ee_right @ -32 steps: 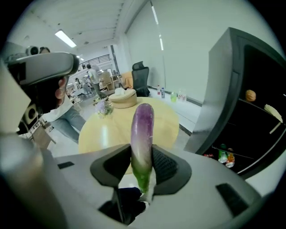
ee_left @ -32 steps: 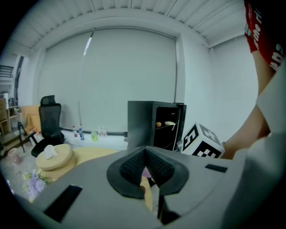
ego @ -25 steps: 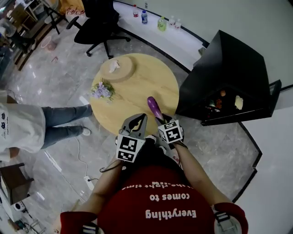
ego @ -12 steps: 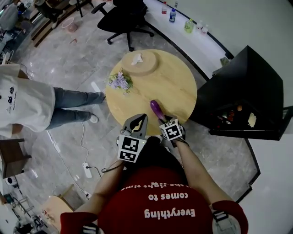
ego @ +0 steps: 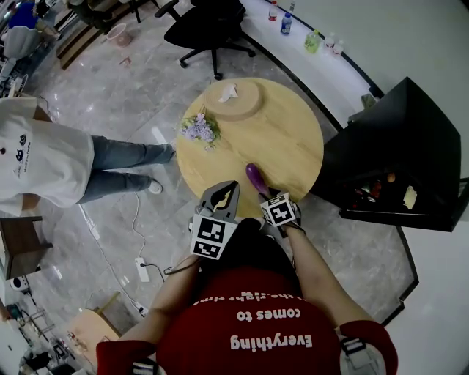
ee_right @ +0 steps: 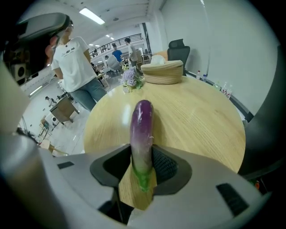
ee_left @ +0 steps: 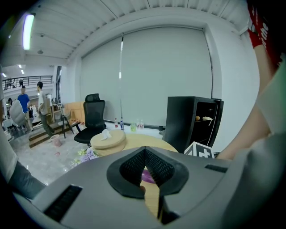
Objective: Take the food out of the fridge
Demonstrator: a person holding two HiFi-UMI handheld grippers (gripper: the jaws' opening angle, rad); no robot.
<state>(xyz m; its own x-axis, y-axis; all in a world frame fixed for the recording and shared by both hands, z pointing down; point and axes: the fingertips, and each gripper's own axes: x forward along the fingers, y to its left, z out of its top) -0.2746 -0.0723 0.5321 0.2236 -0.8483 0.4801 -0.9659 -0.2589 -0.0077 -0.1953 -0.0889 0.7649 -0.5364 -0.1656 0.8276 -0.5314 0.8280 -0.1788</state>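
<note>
A purple eggplant (ego: 256,178) with a green stem end (ee_right: 143,178) is clamped lengthwise between the pads of my right gripper (ego: 265,195), low over the near edge of the round wooden table (ego: 286,139). Whether it touches the wood I cannot tell. In the right gripper view the right gripper (ee_right: 142,157) is shut on the eggplant (ee_right: 142,127). My left gripper (ego: 230,189) is beside it on the left, with its tips meeting and nothing held; the left gripper (ee_left: 145,152) also shows shut in its own view. The black fridge (ego: 396,139) stands open at the right with food (ego: 409,196) on its shelves.
On the table sit a bunch of lilac flowers (ego: 199,130) and a round wooden tray with a tissue (ego: 233,95). A person in a white shirt (ego: 37,165) stands at the left. A black office chair (ego: 209,22) and bottles on a ledge (ego: 311,40) are beyond the table.
The head view has swung, so the table and the fridge now sit further right. My right gripper has come down toward the tabletop with the eggplant still held. The left gripper has shifted beside it.
</note>
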